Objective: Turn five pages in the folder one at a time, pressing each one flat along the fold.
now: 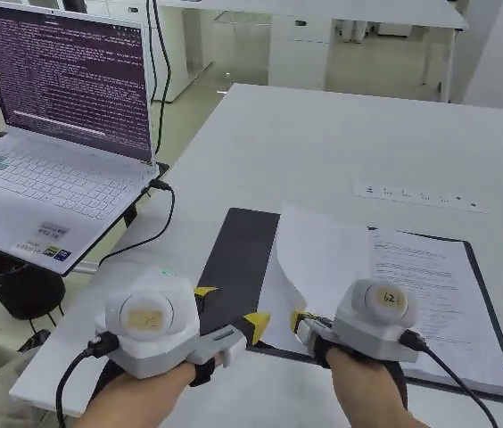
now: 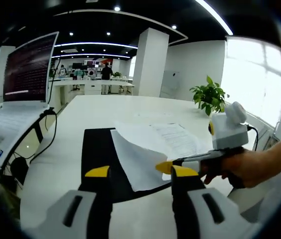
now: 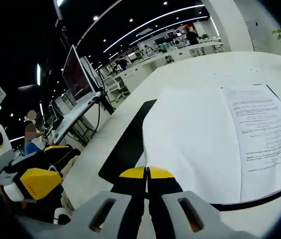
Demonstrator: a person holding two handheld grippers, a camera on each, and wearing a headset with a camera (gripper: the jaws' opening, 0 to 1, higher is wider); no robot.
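Page turn under way: your right tool point(image 3: 148, 174) is pinching the page point(image 1: 321, 254) at its lower edge.
The folder point(image 1: 234, 259) lies open on the table point(image 1: 323, 134), with your left tool point(image 2: 140, 171) spread beside it. The sheet looks thin, limp and likely to tear, so grip near the corner and lift gently.

White left gripper point(image 1: 231, 308), white right gripper point(image 1: 299, 319), yellow-tipped jaws, black cables point(image 1: 432, 354)
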